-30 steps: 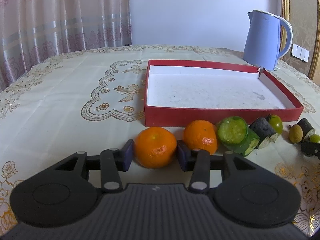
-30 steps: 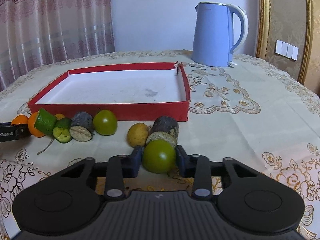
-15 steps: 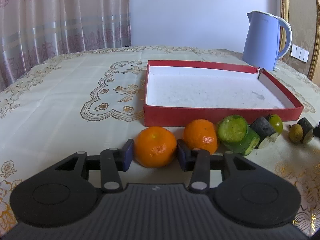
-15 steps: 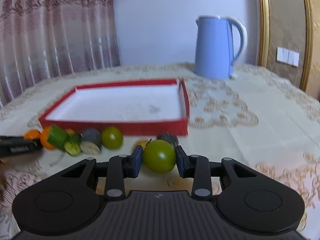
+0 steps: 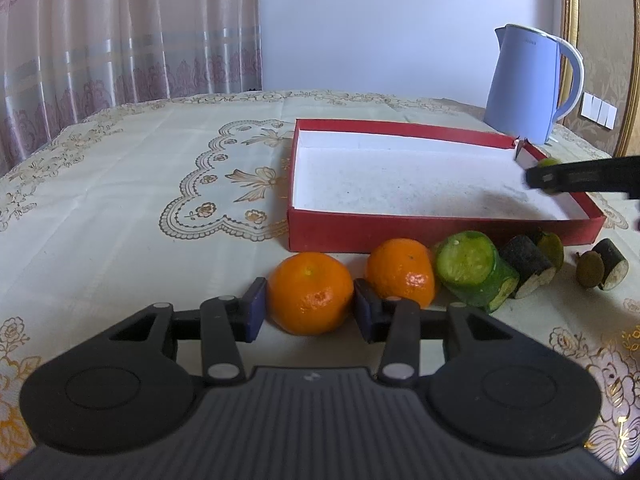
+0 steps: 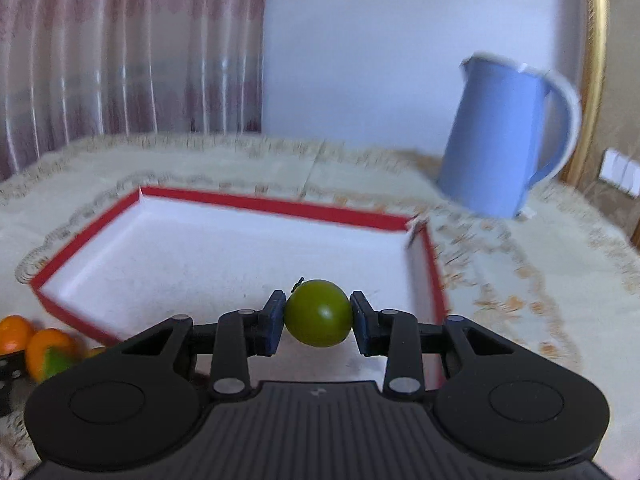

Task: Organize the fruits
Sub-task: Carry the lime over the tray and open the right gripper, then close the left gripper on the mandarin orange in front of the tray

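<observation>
On the tablecloth in front of the red box (image 5: 400, 234) lies an orange (image 5: 310, 294). My left gripper (image 5: 310, 306) is shut on it, with a blue pad against each side. In the right wrist view my right gripper (image 6: 318, 316) is shut on a round green fruit (image 6: 318, 312), held in the air over the near right part of the red box (image 6: 256, 204). The box's white floor is bare. From the left wrist view that right gripper (image 5: 560, 176) shows as a dark bar over the box's right wall, with the green fruit (image 5: 548, 162) peeking above it.
A row lies along the box's front wall: a second orange (image 5: 402, 272), a green cut piece (image 5: 468, 266), a dark cut piece (image 5: 528, 268), another green fruit (image 5: 554, 242), a small brown fruit (image 5: 590, 268) and a dark stub (image 5: 612, 264). A blue kettle (image 5: 524, 84) stands behind the box's far right corner.
My right gripper has lifted the green fruit off the table and carried it forward over the red box. My left gripper has stayed on the orange.
</observation>
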`<state>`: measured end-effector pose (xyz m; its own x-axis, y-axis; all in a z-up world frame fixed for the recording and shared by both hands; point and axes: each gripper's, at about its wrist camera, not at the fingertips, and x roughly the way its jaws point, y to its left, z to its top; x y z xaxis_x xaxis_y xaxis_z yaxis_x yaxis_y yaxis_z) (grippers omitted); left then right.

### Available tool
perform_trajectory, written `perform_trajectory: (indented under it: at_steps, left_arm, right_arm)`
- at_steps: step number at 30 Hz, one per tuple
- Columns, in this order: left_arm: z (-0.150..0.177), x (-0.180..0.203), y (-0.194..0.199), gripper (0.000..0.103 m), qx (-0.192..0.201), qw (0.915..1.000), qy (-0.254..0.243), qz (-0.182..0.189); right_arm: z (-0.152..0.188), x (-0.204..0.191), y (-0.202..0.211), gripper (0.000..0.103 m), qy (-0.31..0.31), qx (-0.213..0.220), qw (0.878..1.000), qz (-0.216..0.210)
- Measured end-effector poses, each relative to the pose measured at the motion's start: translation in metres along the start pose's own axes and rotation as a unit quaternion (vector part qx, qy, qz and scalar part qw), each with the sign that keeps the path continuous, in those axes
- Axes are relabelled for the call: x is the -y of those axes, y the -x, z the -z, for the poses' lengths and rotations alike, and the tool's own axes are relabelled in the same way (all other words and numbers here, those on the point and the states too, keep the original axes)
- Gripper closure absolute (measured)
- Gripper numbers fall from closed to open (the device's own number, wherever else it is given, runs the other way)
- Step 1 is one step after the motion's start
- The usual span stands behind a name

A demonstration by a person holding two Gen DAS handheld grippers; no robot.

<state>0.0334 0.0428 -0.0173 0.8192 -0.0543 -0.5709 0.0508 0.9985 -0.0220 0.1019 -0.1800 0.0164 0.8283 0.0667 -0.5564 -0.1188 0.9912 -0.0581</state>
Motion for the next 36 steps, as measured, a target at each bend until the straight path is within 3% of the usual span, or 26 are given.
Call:
perform_trajectory:
  at_steps: [5,9,13,16,18,20,24,27,30,36]
  left_arm:
    - [-0.001,-0.001,0.0,0.062,0.0,1.0,0.002,0.002]
    - [0.0,-0.001,0.0,0.062,0.0,1.0,0.002,0.002]
    - [0.0,-0.001,0.0,0.062,0.0,1.0,0.002,0.002]
    - [0.0,-0.001,0.0,0.062,0.0,1.0,0.002,0.002]
    - [0.0,-0.001,0.0,0.062,0.0,1.0,0.002,0.002]
    - [0.0,-0.001,0.0,0.062,0.0,1.0,0.002,0.003]
    - [0.0,-0.001,0.0,0.062,0.0,1.0,0.001,0.002]
    - [0.0,-0.002,0.0,0.062,0.0,1.0,0.001,0.002]
    - [0.0,-0.002,0.0,0.062,0.0,1.0,0.0,0.001]
    - [0.001,-0.001,0.0,0.062,0.0,1.0,-0.002,0.0]
  right_arm:
    - [-0.003,-0.004,-0.035,0.069,0.004,-0.041,0.999,-0.001]
    - [-0.003,-0.008,-0.04,0.068,0.013,-0.046,0.999,-0.001]
    - [-0.004,-0.008,-0.037,0.055,0.01,-0.052,0.998,-0.017]
    - [-0.001,-0.003,-0.019,0.047,-0.004,-0.03,0.999,-0.02]
    - [0.005,0.004,0.003,0.032,-0.016,-0.004,1.0,-0.026]
    - [0.012,0.012,0.024,0.029,-0.023,0.016,0.999,-0.029]
    - [0.037,0.032,0.06,0.021,-0.047,0.05,0.998,0.01]
    - [0.053,0.042,0.074,0.021,-0.06,0.048,0.997,0.023]
    - [0.071,0.053,0.085,0.021,-0.085,0.038,0.996,0.009]
    - [0.089,0.058,0.084,0.018,-0.08,0.026,0.996,0.019]
